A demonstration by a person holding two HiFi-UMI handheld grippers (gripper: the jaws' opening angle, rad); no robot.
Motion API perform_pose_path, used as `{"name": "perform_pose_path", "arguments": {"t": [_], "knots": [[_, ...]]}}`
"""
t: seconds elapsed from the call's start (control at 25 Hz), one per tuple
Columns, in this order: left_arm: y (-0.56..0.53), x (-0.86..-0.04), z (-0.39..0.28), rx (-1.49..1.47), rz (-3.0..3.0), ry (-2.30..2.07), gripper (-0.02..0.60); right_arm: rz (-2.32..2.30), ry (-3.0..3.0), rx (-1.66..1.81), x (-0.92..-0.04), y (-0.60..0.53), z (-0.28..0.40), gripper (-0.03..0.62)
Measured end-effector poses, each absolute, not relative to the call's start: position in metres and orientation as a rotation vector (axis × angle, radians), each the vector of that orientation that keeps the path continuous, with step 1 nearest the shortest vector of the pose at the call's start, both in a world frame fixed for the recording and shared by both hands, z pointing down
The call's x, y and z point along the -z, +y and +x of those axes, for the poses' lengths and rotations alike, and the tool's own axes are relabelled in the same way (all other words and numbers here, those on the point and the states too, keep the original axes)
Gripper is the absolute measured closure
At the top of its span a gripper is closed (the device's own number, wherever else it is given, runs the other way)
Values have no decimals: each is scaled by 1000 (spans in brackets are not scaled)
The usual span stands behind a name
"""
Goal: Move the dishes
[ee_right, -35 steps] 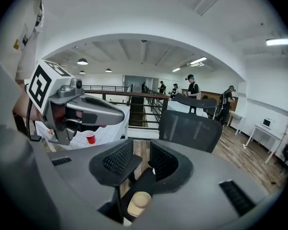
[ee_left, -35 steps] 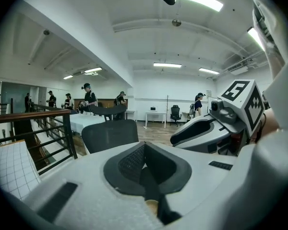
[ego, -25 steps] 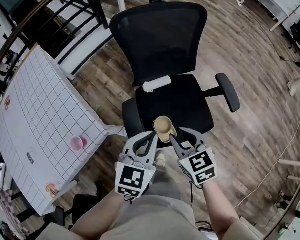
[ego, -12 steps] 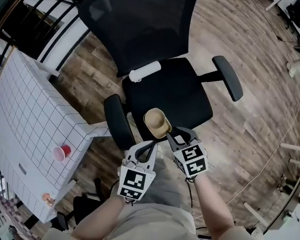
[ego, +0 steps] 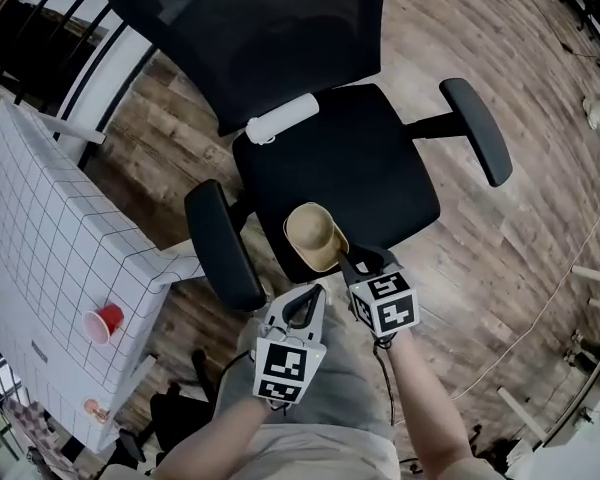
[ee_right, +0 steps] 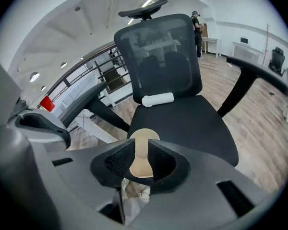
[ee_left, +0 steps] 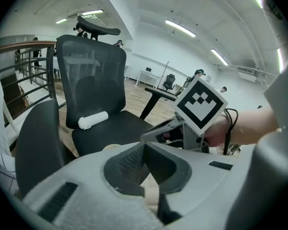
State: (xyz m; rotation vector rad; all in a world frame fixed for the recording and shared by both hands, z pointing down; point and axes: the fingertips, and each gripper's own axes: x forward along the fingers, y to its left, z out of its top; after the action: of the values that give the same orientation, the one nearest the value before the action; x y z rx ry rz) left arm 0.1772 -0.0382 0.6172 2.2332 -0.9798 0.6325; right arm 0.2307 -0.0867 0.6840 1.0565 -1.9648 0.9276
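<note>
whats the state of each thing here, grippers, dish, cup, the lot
right gripper: shut on the beige bowl's rim
beige bowl: held in the air over the chair seat
left gripper: shut, empty
white roll: lying on the seat by the backrest
red cup: on the gridded table

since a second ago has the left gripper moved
Yes. The left gripper has pulled back from the chair seat, whose front edge it reached before.
</note>
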Motion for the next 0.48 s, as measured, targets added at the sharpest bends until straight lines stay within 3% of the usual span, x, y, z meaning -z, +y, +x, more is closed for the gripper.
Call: {"name": "perform_pose_path", "arguments": {"t": [0.48], "knots": [[-35,-676,192,-586,2223,-903,568,1013,-1861,-1062,-793,-78,219,503]]}}
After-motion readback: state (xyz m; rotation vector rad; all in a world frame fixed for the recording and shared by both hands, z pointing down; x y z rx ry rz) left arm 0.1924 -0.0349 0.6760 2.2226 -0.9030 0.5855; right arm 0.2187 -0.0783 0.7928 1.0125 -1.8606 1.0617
